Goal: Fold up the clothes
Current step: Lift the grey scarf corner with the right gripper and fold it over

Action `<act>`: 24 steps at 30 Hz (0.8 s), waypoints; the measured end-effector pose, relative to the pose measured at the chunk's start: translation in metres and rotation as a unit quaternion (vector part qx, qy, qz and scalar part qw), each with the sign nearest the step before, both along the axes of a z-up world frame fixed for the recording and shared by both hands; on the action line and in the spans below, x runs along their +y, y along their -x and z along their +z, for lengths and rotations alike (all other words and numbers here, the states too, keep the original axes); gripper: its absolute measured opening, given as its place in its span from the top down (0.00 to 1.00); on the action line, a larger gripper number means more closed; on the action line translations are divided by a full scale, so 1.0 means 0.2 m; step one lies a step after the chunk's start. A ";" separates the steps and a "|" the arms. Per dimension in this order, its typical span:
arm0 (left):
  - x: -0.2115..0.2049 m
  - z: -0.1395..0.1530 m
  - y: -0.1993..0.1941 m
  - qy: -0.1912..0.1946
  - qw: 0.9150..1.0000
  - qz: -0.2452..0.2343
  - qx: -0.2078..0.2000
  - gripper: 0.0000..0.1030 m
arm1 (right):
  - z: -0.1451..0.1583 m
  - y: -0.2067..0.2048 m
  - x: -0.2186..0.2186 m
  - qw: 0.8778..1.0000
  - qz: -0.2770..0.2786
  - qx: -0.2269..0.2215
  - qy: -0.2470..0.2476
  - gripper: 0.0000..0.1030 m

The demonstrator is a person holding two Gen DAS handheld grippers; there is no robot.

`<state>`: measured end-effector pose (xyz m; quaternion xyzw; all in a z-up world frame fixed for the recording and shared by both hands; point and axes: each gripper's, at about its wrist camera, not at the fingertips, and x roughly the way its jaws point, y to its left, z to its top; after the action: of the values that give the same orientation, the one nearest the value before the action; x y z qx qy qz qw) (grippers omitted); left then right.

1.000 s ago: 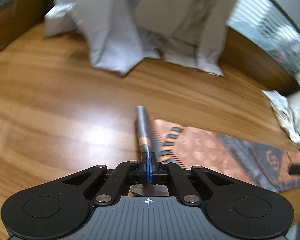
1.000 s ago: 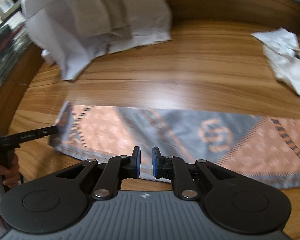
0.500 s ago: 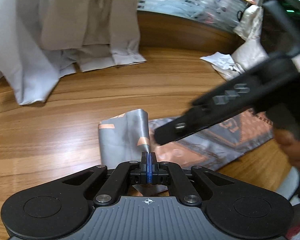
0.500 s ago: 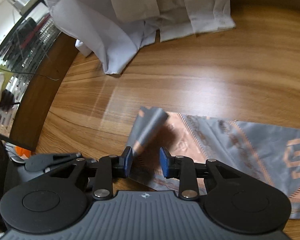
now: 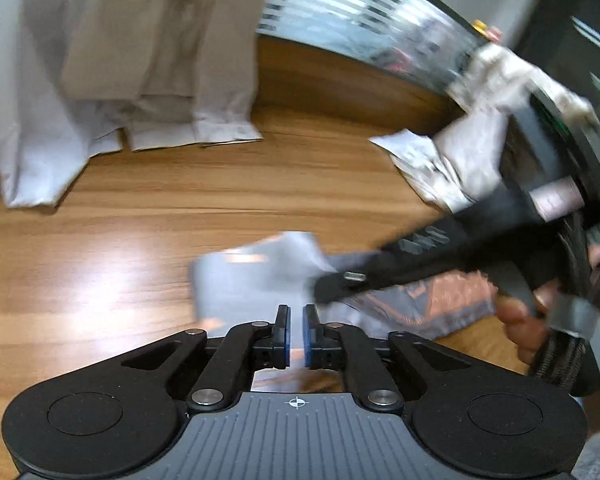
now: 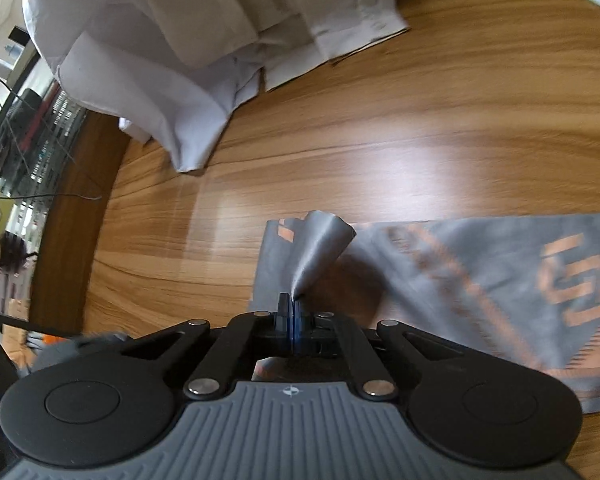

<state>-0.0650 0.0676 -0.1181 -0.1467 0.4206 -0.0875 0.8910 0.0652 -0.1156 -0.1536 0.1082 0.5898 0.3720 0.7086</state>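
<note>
A grey and orange patterned scarf (image 6: 480, 276) lies stretched across the wooden table; it also shows in the left wrist view (image 5: 252, 280). My right gripper (image 6: 292, 312) is shut on the scarf's left corner, which stands up in a peak above its fingers. That gripper also shows in the left wrist view (image 5: 340, 280), reaching in from the right. My left gripper (image 5: 295, 334) is open a little, just in front of the scarf's lifted end, holding nothing.
A heap of white and beige shirts (image 5: 112, 64) lies at the back of the table, also in the right wrist view (image 6: 204, 40). A crumpled white garment (image 5: 448, 160) lies at the right. The table edge (image 6: 76, 208) curves on the left.
My left gripper has let go of the scarf's end and opened slightly. My right gripper has closed on that same corner and now holds it up.
</note>
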 end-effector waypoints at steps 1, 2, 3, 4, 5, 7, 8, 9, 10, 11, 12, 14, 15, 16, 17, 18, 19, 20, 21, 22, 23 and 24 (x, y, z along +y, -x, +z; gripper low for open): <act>0.03 0.00 0.00 0.006 1.000 0.014 0.006 0.90 | 0.00 -0.01 -0.04 1.000 -0.001 -0.001 0.003 0.99; 0.05 -0.01 0.00 0.009 1.000 0.027 0.013 0.90 | 0.01 -0.02 -0.09 1.000 -0.003 -0.003 0.006 0.99; 0.07 -0.02 0.00 0.010 0.999 0.040 0.019 0.90 | 0.01 -0.03 -0.13 1.000 -0.004 -0.005 0.009 0.99; 0.09 -0.03 -0.01 0.009 0.998 0.052 0.024 0.90 | 0.01 -0.05 -0.17 1.000 -0.005 -0.006 0.013 0.99; 0.11 -0.04 -0.01 0.008 0.998 0.062 0.029 0.90 | 0.01 -0.06 -0.21 1.000 -0.006 -0.007 0.016 0.99; 0.14 -0.05 -0.02 0.005 0.996 0.082 0.037 0.90 | -0.01 -0.08 -0.29 1.000 -0.003 -0.006 0.024 0.99; 0.14 -0.05 -0.02 0.004 0.995 0.088 0.039 0.90 | -0.01 -0.09 -0.32 1.000 -0.001 -0.006 0.028 0.99; 0.15 -0.05 -0.02 0.002 0.995 0.093 0.040 0.90 | -0.02 -0.10 -0.36 0.999 0.000 -0.006 0.032 0.99; 0.14 -0.05 -0.02 -0.001 0.995 0.096 0.041 0.90 | -0.03 -0.11 -0.39 0.999 0.000 -0.007 0.037 0.99; 0.14 -0.05 -0.02 -0.003 0.994 0.098 0.042 0.90 | -0.04 -0.12 -0.42 0.999 0.000 -0.008 0.042 0.99; 0.13 -0.05 -0.02 -0.006 0.994 0.098 0.042 0.89 | -0.04 -0.13 -0.44 0.999 -0.001 -0.009 0.047 0.99; 0.11 -0.04 -0.02 -0.011 0.994 0.097 0.042 0.86 | -0.05 -0.15 -0.49 0.999 -0.004 -0.010 0.051 0.99; 0.09 -0.04 -0.02 -0.014 0.995 0.094 0.042 0.85 | -0.05 -0.15 -0.50 0.999 -0.004 -0.012 0.052 0.99; 0.07 -0.04 -0.02 -0.018 0.995 0.090 0.041 0.85 | -0.05 -0.16 -0.51 0.998 -0.003 -0.014 0.054 0.99; 0.05 -0.04 -0.02 -0.021 0.995 0.087 0.042 0.85 | -0.05 -0.17 -0.52 0.998 -0.002 -0.016 0.056 1.00; 0.04 -0.04 -0.02 -0.024 0.995 0.084 0.042 0.85 | -0.05 -0.18 -0.53 0.998 -0.001 -0.018 0.057 1.00; 0.02 -0.04 -0.03 -0.027 0.995 0.081 0.042 0.85 | -0.05 -0.19 -0.54 0.998 0.001 -0.020 0.059 1.00; 0.00 -0.04 -0.03 -0.029 0.996 0.079 0.042 0.84 | -0.05 -0.20 -0.54 0.998 0.003 -0.023 0.063 0.99; -0.01 -0.04 -0.03 -0.032 0.996 0.076 0.041 0.84 | -0.05 -0.21 -0.55 0.998 0.005 -0.025 0.066 0.99; -0.03 -0.04 -0.03 -0.035 0.996 0.074 0.041 0.83 | -0.06 -0.22 -0.55 0.997 0.006 -0.026 0.068 1.00; -0.04 -0.04 -0.04 -0.037 0.996 0.072 0.041 0.82 | -0.06 -0.22 -0.56 0.997 0.007 -0.026 0.069 0.99; -0.06 -0.04 -0.04 -0.038 0.996 0.071 0.041 0.82 | -0.07 -0.23 -0.56 0.997 0.008 -0.027 0.071 0.99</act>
<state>-0.0567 0.0566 -0.1251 -0.1461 0.4487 -0.0020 0.8817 0.1108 -0.2278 -0.1672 0.0429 0.5963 0.3377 0.7271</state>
